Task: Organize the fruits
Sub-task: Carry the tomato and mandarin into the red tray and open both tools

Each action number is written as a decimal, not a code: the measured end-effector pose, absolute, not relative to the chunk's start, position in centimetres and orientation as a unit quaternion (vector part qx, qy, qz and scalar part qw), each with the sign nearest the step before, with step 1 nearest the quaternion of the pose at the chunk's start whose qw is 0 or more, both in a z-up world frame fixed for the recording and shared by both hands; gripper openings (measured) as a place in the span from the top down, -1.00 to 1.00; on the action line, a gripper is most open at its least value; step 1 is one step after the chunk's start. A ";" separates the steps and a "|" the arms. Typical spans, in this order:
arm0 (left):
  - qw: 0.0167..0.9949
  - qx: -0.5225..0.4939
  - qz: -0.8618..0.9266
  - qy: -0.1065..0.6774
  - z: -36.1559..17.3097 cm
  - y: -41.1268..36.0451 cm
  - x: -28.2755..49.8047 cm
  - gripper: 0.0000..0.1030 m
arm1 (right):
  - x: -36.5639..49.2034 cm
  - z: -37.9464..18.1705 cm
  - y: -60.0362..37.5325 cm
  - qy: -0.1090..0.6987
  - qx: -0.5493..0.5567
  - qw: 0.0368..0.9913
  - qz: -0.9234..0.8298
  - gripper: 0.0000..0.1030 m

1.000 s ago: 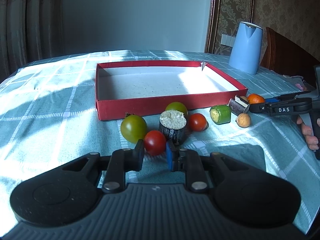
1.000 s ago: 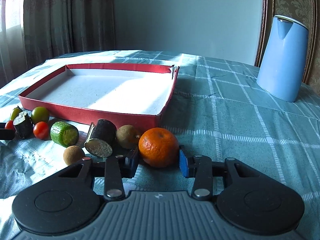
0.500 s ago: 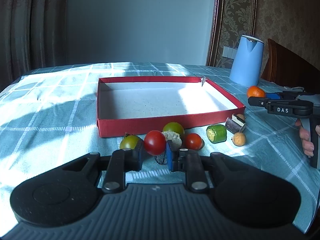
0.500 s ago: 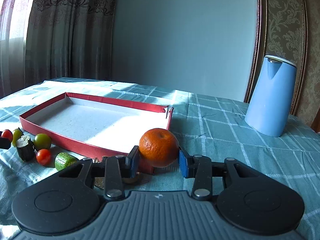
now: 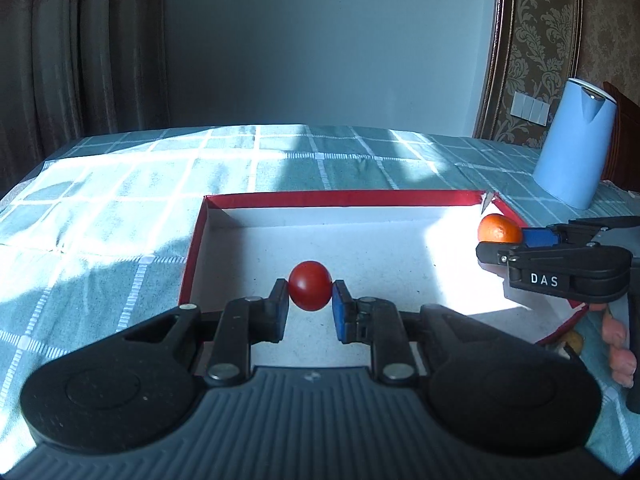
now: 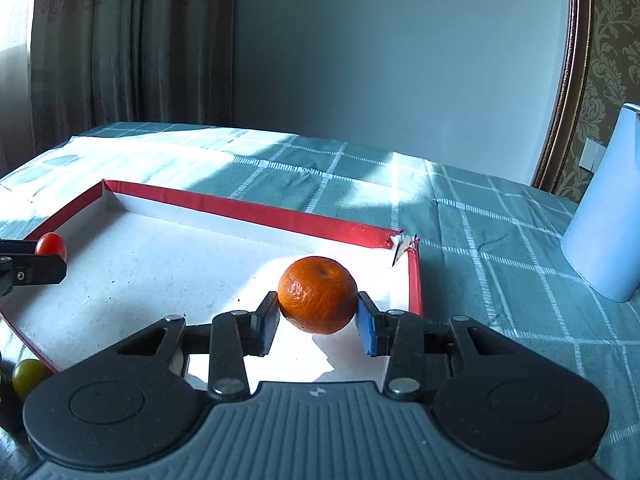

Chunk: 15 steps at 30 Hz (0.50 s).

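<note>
My left gripper (image 5: pixel 310 307) is shut on a red cherry tomato (image 5: pixel 310 291) and holds it above the white floor of the red box (image 5: pixel 340 198), near its front left. My right gripper (image 6: pixel 317 320) is shut on an orange mandarin (image 6: pixel 317 294) and holds it above the box's right side, near the torn far right corner (image 6: pixel 402 245). In the left wrist view the right gripper (image 5: pixel 500 246) with the mandarin (image 5: pixel 498 229) shows at the right. In the right wrist view the left gripper (image 6: pixel 50 256) with the tomato (image 6: pixel 50 243) shows at the left edge.
A blue kettle (image 5: pixel 572 144) stands on the checked teal tablecloth (image 5: pixel 100 208) to the right of the box. A green tomato (image 6: pixel 28 376) lies on the cloth in front of the box. Curtains and a wall stand behind the table.
Both grippers have lifted their fruit off the cloth and moved forward over the box. The other fruits have dropped out of the left wrist view.
</note>
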State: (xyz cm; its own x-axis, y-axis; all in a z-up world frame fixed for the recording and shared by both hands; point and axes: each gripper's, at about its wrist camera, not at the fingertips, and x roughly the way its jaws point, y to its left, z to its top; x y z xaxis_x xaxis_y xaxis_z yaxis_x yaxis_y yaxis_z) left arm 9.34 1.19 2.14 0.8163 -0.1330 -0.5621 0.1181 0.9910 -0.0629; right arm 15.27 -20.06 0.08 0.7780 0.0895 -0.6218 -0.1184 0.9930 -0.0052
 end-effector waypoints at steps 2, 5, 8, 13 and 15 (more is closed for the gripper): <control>0.944 -0.024 -0.063 0.322 1.4 1.4 11.3 0.60 | 16.6 -0.4 -19.9 0.348 -0.017 0.936 0.055 0.23; 0.938 -0.018 -0.051 0.342 0.5 1.4 12.8 0.60 | 17.6 -0.9 -19.8 0.358 -0.018 0.932 0.050 0.23; 0.938 -0.018 -0.051 0.341 0.5 1.4 13.2 0.59 | 17.8 -0.8 -19.8 0.359 -0.023 0.932 0.050 0.23; 0.940 -0.008 -0.045 0.337 0.4 1.0 13.0 0.35 | 17.9 -0.8 -19.8 0.358 -0.025 0.932 0.048 0.20; 0.944 -0.006 -0.036 0.328 0.4 0.9 12.8 -0.08 | 17.8 -0.8 -19.8 0.358 -0.027 0.932 0.047 0.19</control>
State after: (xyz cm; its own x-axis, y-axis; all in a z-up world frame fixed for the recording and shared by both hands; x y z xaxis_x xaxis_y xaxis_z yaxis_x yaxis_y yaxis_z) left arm 12.76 0.92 0.41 0.7828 -0.0708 -0.6182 0.0634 0.9974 -0.0339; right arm 17.81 -19.76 -0.80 0.7390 0.0681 -0.6702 -0.1066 0.9942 -0.0165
